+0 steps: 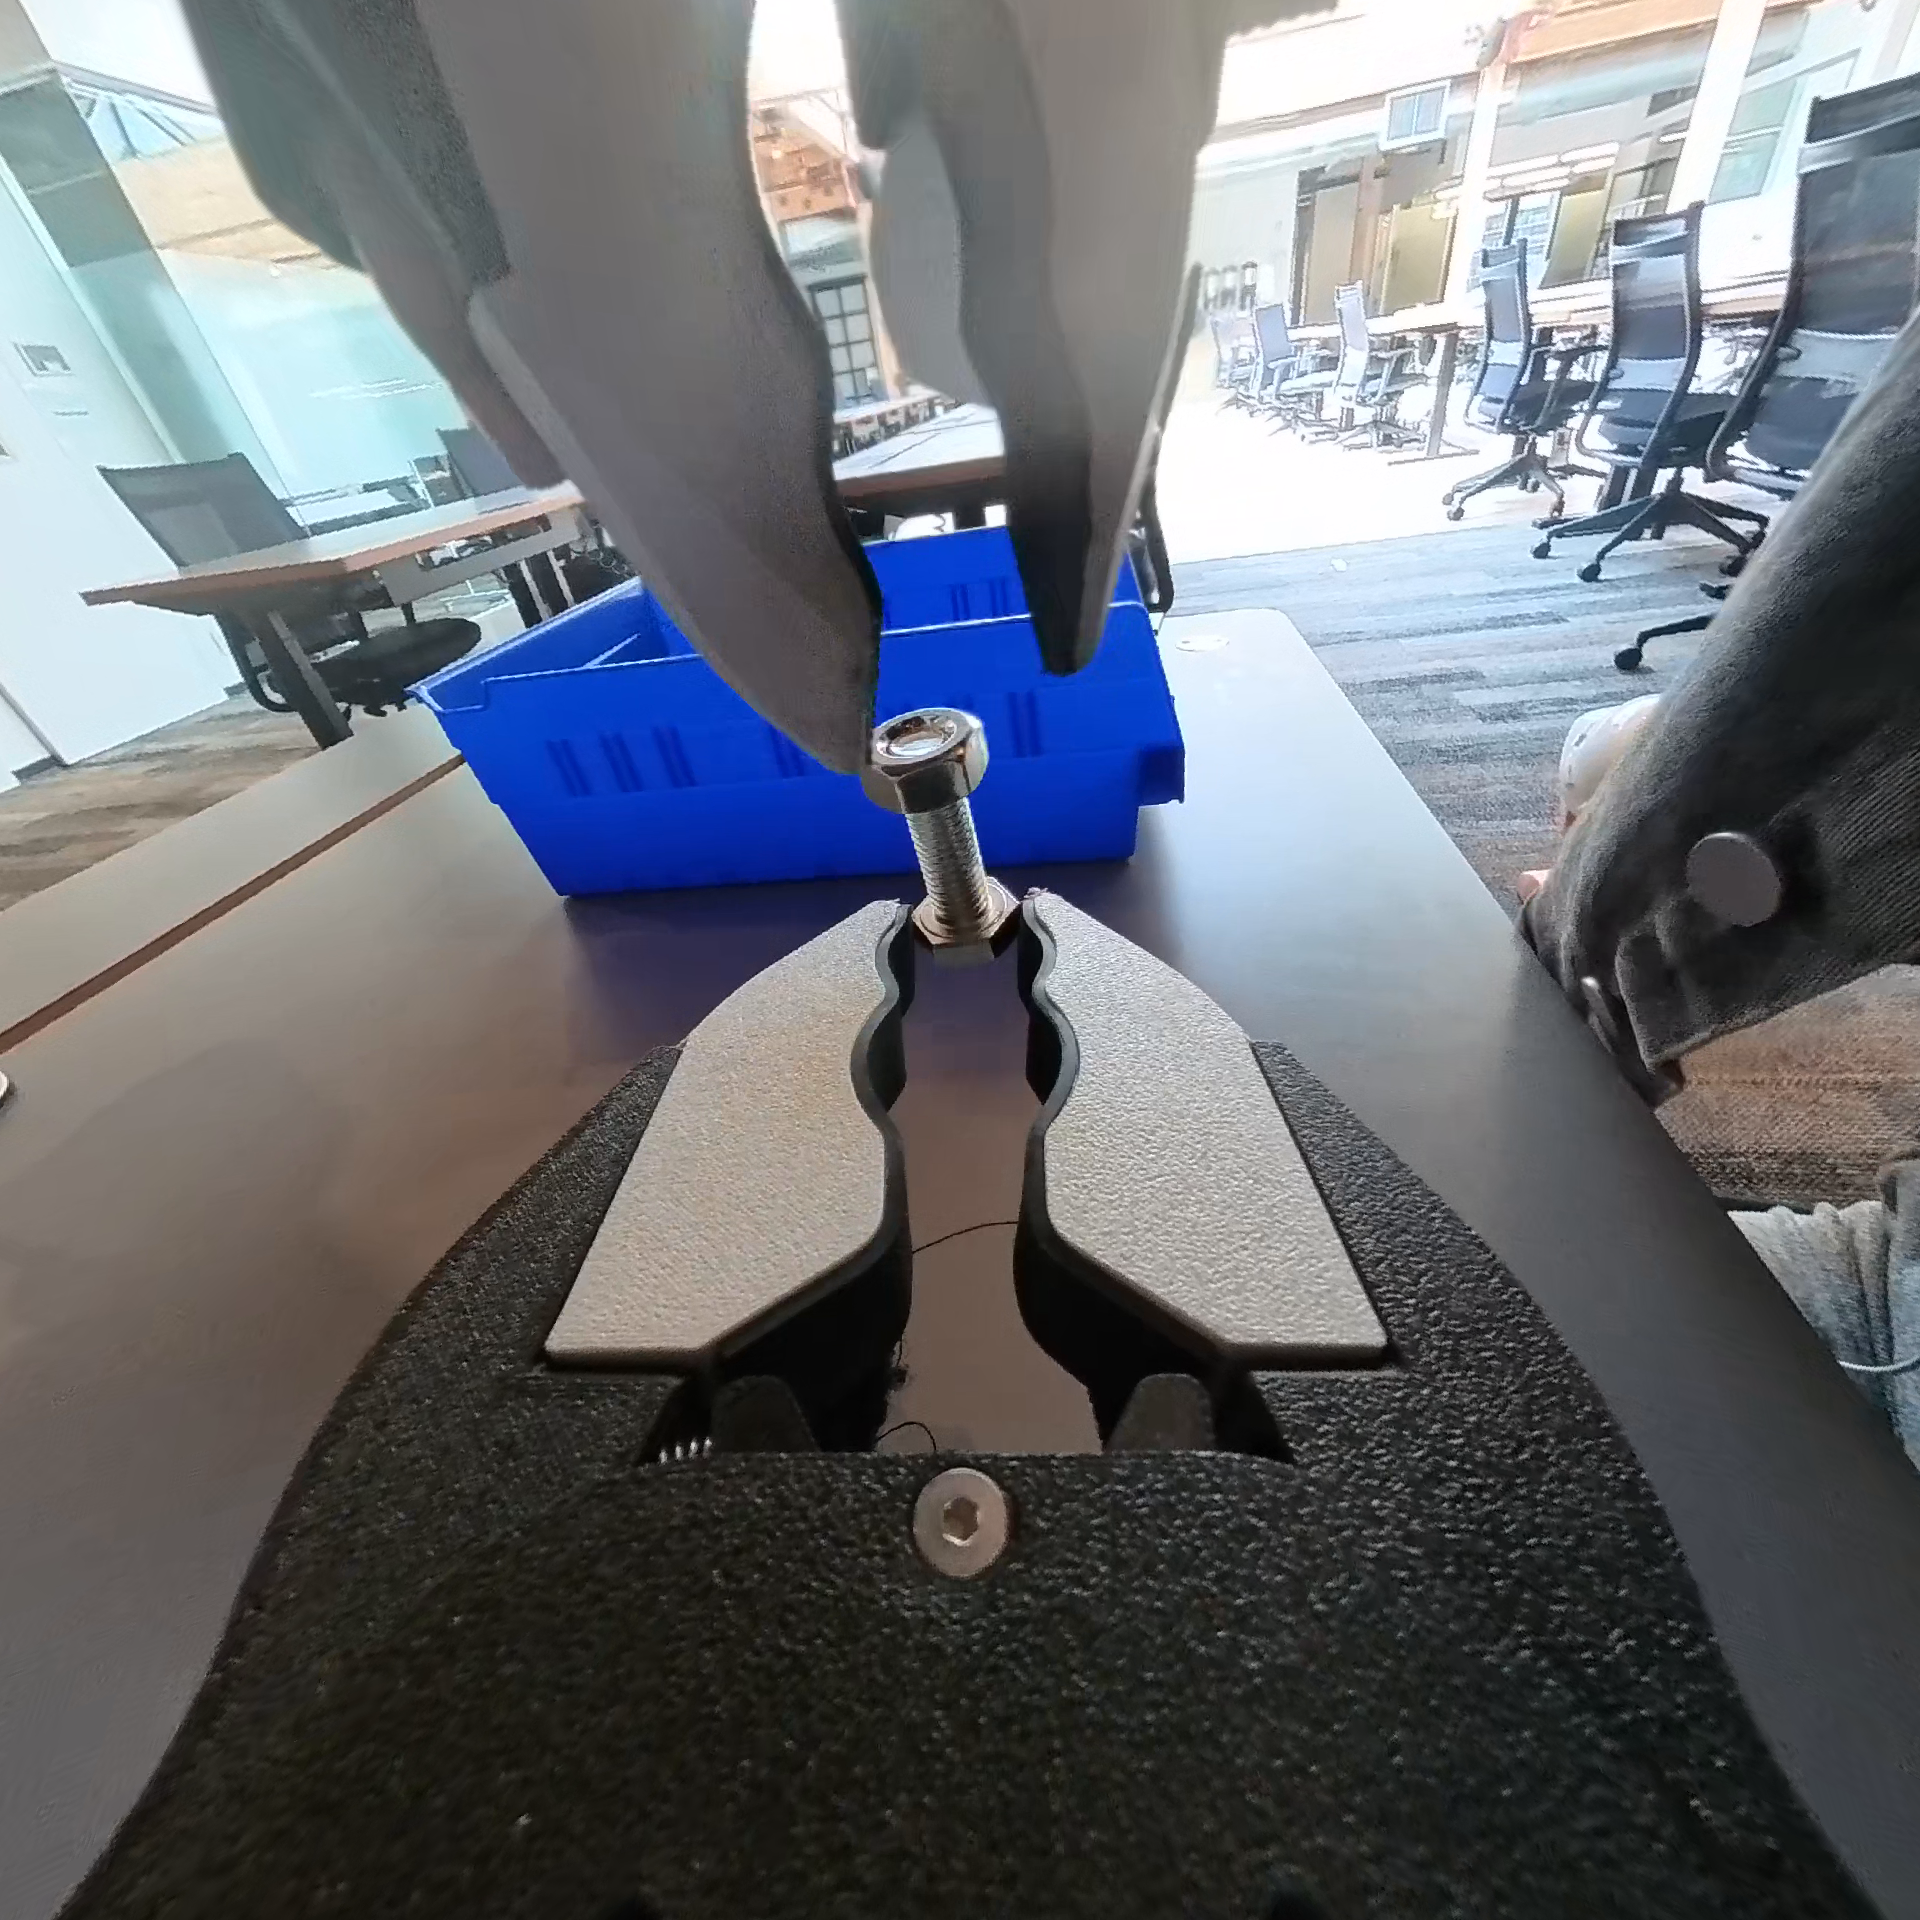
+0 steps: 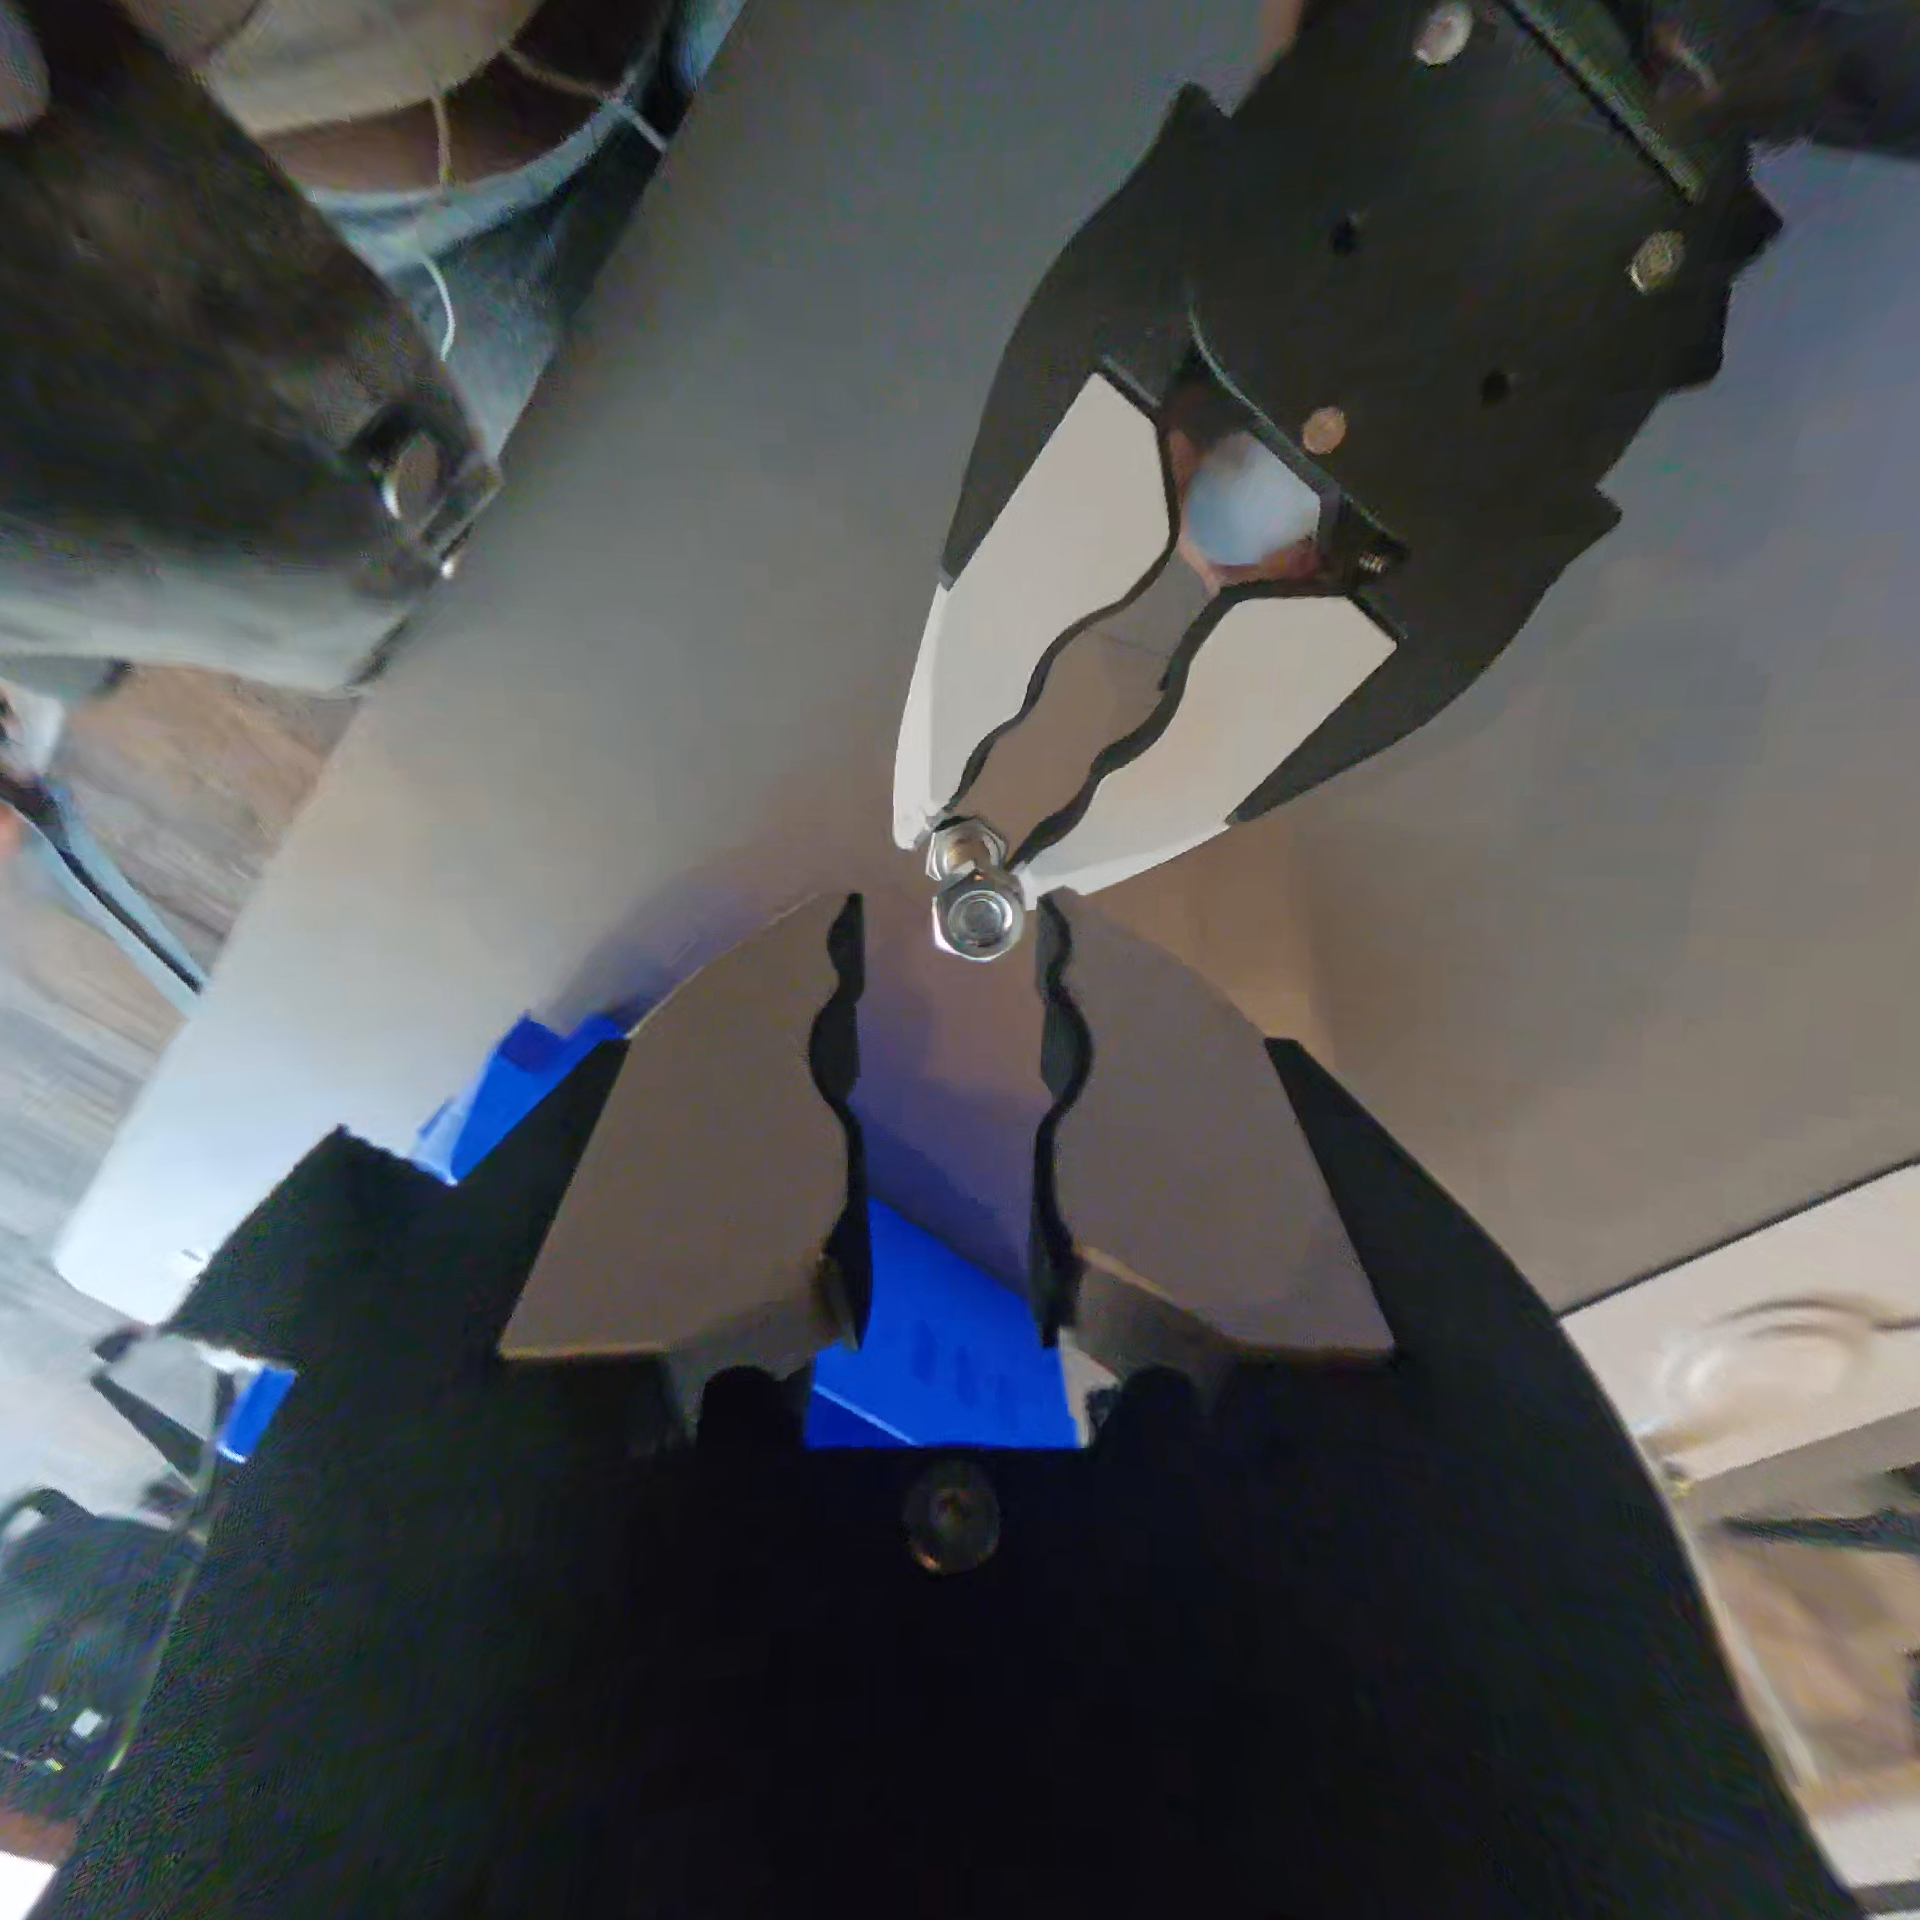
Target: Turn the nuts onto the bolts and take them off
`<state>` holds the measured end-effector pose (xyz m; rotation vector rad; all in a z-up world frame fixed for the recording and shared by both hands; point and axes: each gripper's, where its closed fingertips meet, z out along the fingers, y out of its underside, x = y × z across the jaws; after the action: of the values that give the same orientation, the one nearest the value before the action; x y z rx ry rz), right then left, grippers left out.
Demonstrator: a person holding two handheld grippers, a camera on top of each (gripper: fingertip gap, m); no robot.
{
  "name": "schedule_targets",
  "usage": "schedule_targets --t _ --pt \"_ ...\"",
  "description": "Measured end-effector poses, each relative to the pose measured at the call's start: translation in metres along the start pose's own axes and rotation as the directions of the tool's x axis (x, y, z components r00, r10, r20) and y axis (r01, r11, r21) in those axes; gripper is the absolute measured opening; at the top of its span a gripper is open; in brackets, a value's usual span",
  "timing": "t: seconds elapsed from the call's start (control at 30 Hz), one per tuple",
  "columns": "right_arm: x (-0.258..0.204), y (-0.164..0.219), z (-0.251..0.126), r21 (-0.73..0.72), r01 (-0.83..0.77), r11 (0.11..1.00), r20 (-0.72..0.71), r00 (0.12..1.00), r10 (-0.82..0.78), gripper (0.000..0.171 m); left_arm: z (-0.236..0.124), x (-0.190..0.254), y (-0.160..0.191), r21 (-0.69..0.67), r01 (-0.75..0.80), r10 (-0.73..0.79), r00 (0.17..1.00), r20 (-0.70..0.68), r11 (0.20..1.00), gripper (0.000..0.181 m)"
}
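A silver bolt (image 1: pixel 940 852) stands upright over the dark table (image 1: pixel 312 1039). My left gripper (image 1: pixel 963 920) is shut on its hex head at the bottom. A silver nut (image 1: pixel 920 750) sits on the top end of the thread. My right gripper (image 1: pixel 961 707) comes down from above and is open. One fingertip (image 1: pixel 847 727) touches the nut's side and the other is apart from it. In the right wrist view the nut (image 2: pixel 977 920) lies between my right gripper's (image 2: pixel 948 914) spread fingertips. There the left gripper (image 2: pixel 971 844) holds the bolt head just behind it.
A blue plastic bin (image 1: pixel 727 748) stands on the table right behind the bolt and shows under my right gripper (image 2: pixel 935 1340). A person's dark sleeve (image 1: pixel 1766 831) is at the right table edge. Office desks and chairs (image 1: pixel 1642 416) stand farther back. Both grippers' tips are close together, under 4 cm apart.
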<state>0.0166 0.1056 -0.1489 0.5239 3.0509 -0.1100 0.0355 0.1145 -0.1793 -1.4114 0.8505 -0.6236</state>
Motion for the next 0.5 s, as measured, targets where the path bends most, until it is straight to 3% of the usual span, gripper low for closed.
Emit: schedule_targets --t 0.13,0.23,0.5 --pt "0.0077 -0.0021 0.0024 -0.001 0.078 0.997 0.002 0.997 -0.078 0.018 -0.0004 -0.0004 -0.0001 0.002 0.005 -0.005 1.0 -0.001 1.0 0.019" --pt "0.0072 -0.0016 0.0026 0.007 0.056 0.998 0.014 0.998 -0.056 0.017 -0.0006 -0.0011 -0.0004 0.003 0.008 -0.008 1.0 -0.001 1.0 0.019" --pt "0.009 0.001 0.0032 0.001 -0.247 0.969 -0.076 0.966 0.247 0.016 -0.0003 -0.0028 0.0002 -0.001 0.001 -0.001 1.0 0.017 1.0 0.019"
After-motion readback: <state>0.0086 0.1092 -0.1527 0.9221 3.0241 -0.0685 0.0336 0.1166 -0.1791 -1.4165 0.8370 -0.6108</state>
